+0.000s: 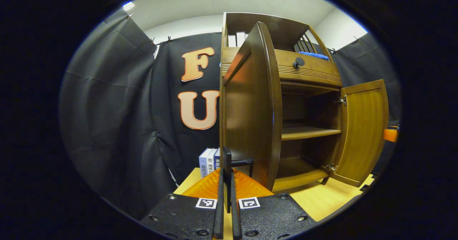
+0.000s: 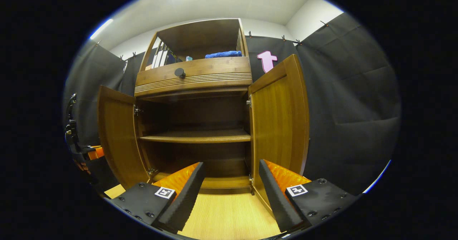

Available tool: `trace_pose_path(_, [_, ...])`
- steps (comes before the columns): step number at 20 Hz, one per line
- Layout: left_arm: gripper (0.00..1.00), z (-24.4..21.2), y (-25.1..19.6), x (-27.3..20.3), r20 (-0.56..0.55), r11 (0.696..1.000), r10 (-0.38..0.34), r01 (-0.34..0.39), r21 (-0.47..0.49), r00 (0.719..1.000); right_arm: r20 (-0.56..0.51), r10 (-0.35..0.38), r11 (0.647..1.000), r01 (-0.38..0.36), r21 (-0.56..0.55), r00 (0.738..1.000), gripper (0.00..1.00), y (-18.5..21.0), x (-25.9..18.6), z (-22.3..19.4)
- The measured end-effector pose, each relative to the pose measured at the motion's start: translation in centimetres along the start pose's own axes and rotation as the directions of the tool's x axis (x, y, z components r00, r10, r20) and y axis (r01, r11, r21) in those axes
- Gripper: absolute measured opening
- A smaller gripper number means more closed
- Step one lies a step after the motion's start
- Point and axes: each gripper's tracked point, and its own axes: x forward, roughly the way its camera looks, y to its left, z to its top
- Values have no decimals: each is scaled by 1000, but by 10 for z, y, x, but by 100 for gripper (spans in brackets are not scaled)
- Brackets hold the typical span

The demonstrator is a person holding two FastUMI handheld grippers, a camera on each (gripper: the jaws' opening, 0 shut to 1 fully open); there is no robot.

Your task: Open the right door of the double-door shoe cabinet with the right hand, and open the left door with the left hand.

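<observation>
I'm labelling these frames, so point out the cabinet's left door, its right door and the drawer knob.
left door (image 2: 118, 140): right gripper view, inner panel.
right door (image 2: 279, 125): right gripper view, inner panel.
drawer knob (image 2: 179, 72): right gripper view, knob face.

black cloth walls (image 1: 118, 100), white ceiling (image 2: 214, 4), ceiling light (image 1: 128, 6), pale wood tabletop (image 2: 229, 215)

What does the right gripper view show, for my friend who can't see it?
A wooden shoe cabinet stands with its left door and right door both swung open, showing a bare shelf inside. The right gripper is open in front of it, fingers apart, holding nothing.
</observation>
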Motion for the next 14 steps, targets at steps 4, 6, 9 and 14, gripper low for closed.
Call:
trace_pose_path(4, [5, 0, -1, 1, 13, 996, -47, 48, -70, 999, -10, 2, 1000, -2, -7, 1000, 97, 1, 6, -3])
trace_pose_path(6, [7, 0, -3, 2, 28, 991, -92, 94, -90, 995, -11, 1, 1000, -1, -7, 1000, 94, 1, 7, -2])
trace_pose_path(9, [6, 0, -4, 1, 47, 983, -145, 150, -103, 988, -12, -6, 1000, 6, -11, 1000, 94, -2, 5, -2])
trace_pose_path(14, [10, -2, 0, -4, 28, 980, -192, 193, -42, 981, -15, -10, 1000, 9, -14, 1000, 100, -3, 4, -2])
